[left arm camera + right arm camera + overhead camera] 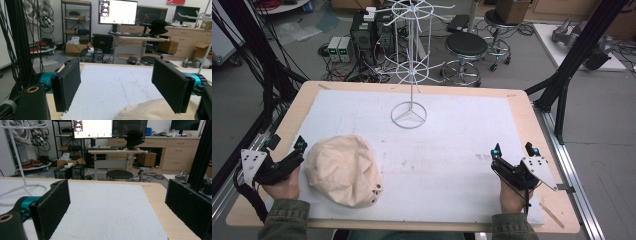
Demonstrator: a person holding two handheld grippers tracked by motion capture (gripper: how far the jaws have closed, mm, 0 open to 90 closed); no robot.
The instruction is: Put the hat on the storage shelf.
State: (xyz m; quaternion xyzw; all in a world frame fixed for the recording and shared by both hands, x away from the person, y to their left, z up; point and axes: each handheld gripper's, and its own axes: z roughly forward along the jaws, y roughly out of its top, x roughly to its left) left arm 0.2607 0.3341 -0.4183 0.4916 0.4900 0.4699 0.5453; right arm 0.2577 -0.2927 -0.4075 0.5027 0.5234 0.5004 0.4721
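High view: beige cap (343, 171) flat on table (522, 107), 8 o'clock from white wire rack (410, 65). Left tongs (287, 145) gape wide, empty, just beside cap — approach stage. Right tongs (514, 149) equally wide, empty, at 4 o'clock. Next, likely: slide left jaws over cap edge, pinch.

We count one beige cap (344, 171), one white wire rack (410, 64), one white mat (452, 150) and two stools (466, 47) beyond the surface.
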